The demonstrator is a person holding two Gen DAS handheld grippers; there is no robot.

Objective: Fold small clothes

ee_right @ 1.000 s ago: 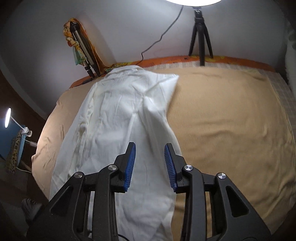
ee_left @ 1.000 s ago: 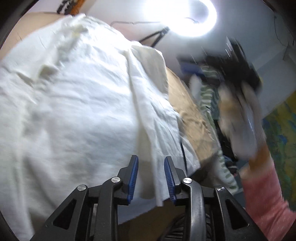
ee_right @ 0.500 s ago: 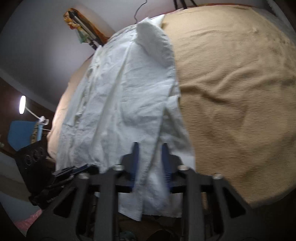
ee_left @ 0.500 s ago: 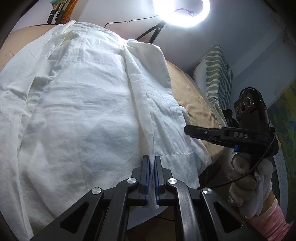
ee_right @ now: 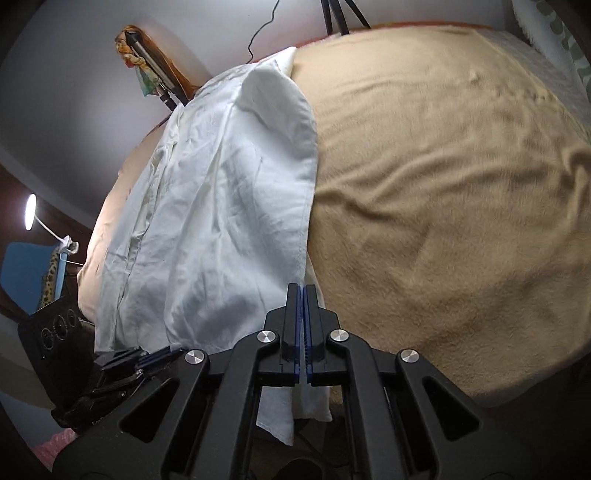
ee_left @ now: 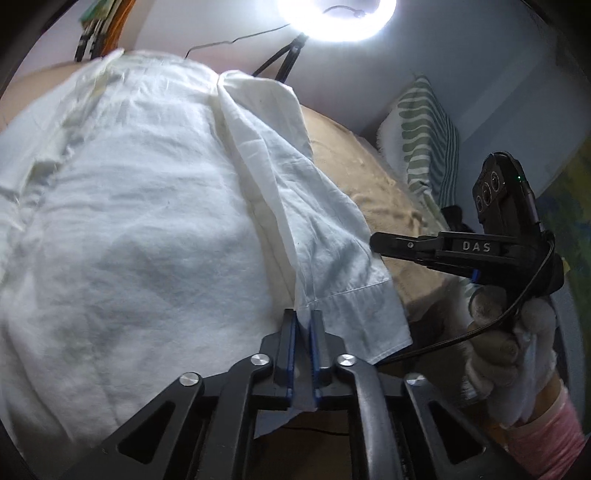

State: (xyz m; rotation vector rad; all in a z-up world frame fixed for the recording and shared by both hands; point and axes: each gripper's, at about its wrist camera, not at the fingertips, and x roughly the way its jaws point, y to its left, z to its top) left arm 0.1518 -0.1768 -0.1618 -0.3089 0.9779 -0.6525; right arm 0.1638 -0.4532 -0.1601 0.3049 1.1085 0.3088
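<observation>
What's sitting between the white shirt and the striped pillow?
Only bare tan blanket between the white shirt and striped pillow, seen in the left wrist view.

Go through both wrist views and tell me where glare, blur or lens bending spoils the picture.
Left wrist view: the ring light blows out to pure white at the top edge, the far end of the white shirt is smeared, and black corners frame the round image. Right wrist view: no glare; the tan blanket bulges like a dome and looks soft, while the desk lamp glows small at left.
</observation>
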